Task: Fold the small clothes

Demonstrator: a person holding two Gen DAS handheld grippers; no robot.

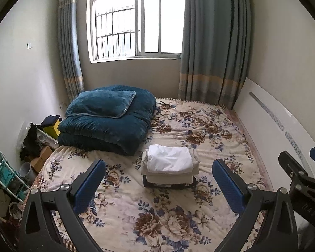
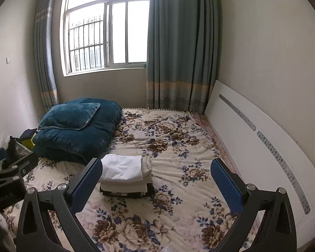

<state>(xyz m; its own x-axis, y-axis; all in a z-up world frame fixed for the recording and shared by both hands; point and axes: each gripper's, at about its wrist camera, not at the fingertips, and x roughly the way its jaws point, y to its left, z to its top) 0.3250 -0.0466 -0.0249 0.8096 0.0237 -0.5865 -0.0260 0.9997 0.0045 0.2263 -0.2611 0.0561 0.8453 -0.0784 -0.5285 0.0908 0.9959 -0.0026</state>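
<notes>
Left wrist view looks down the bed (image 1: 178, 220), which is covered by a cream floral blanket, with the left gripper (image 1: 159, 180) held above it — its blue-padded fingers (image 1: 90, 187) spread wide and nothing between them. Beyond the gap between the fingers sits a stack of folded clothes (image 1: 170, 166): a white piece on top, cream pieces under it, and something dark at the bottom. The stack rests on the blanket, apart from both grippers. At the far left corner of the bed lies a folded teal quilt (image 1: 107, 130) with a matching pillow (image 1: 100, 105) on top. The right gripper (image 1: 300, 161) shows at the right edge of this view, just beside the white headboard (image 1: 268, 134).

Right wrist view shows the right gripper (image 2: 156, 182) also spread wide and holding nothing — the stack (image 2: 126, 172) appears just behind its left finger, near the quilt (image 2: 77, 134). Part of the left gripper (image 2: 8, 168) shows at the left edge. Behind the bed are a barred window (image 2: 98, 40) and blue-green curtains (image 2: 178, 48).
</notes>
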